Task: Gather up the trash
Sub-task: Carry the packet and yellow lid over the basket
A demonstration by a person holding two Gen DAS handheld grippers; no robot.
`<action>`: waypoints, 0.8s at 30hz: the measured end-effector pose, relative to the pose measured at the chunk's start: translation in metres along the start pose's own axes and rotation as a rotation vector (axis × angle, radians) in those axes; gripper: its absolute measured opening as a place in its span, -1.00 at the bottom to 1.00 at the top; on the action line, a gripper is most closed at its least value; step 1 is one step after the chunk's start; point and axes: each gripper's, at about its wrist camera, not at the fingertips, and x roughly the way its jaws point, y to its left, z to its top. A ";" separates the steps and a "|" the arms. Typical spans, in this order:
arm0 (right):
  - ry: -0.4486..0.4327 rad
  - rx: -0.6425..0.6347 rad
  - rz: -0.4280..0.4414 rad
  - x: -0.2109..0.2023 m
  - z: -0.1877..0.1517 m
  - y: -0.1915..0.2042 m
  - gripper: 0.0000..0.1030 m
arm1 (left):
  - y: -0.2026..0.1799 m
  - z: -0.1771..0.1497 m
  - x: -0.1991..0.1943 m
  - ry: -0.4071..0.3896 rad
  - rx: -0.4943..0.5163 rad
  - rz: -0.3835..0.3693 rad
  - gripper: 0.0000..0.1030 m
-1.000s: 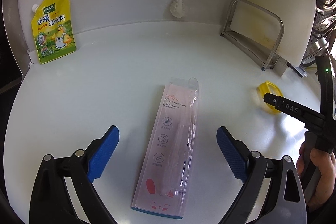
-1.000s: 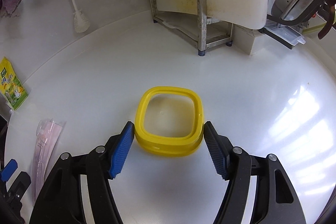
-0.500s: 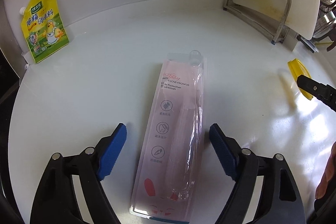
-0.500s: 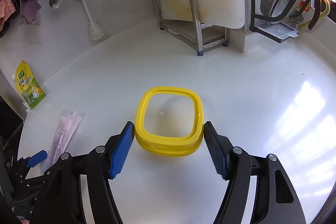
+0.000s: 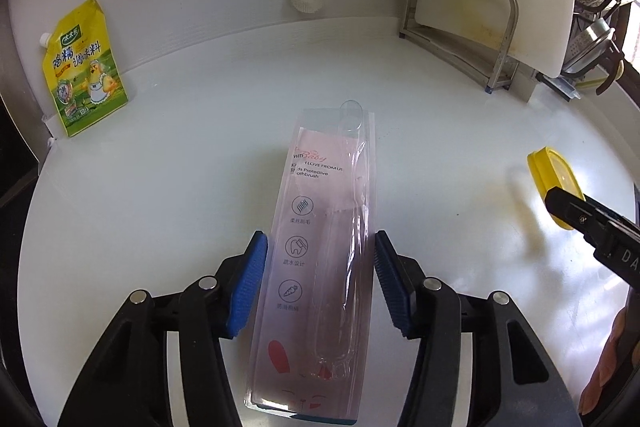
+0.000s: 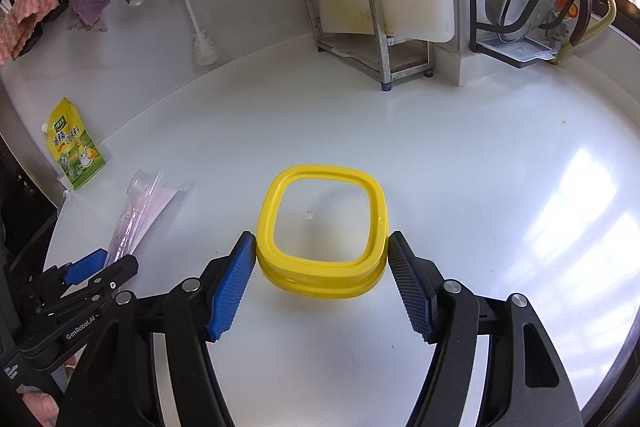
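Toothbrush pack (image 5: 320, 267) lies flat on the white counter (image 5: 160, 187), its long axis running away from the left gripper (image 5: 318, 279), clear hanging tab at the far end and blue base nearest the camera. The left jaws are closing with the pack between them, pads at its long edges, contact uncertain. The right gripper (image 6: 322, 279) clamps a yellow lid (image 6: 320, 227) by its two sides, held above the counter. A yellow pouch (image 5: 84, 67) leans against the back wall.

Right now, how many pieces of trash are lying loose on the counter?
3 that show. The toothbrush package lies between the left gripper's closing jaws, the yellow lid sits in the right gripper, the seasoning pouch leans at the back wall.
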 end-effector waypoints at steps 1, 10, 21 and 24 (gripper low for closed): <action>0.000 0.002 0.002 -0.003 -0.004 0.000 0.27 | -0.002 -0.001 -0.006 -0.013 0.003 0.002 0.02; 0.001 0.031 0.003 -0.047 -0.045 -0.004 0.27 | -0.017 -0.034 -0.051 -0.038 0.015 -0.017 0.02; -0.032 0.044 -0.030 -0.131 -0.119 -0.007 0.27 | -0.037 -0.092 -0.129 -0.062 0.048 -0.066 0.02; -0.037 0.049 -0.033 -0.153 -0.141 -0.006 0.27 | -0.044 -0.108 -0.150 -0.080 0.063 -0.068 0.02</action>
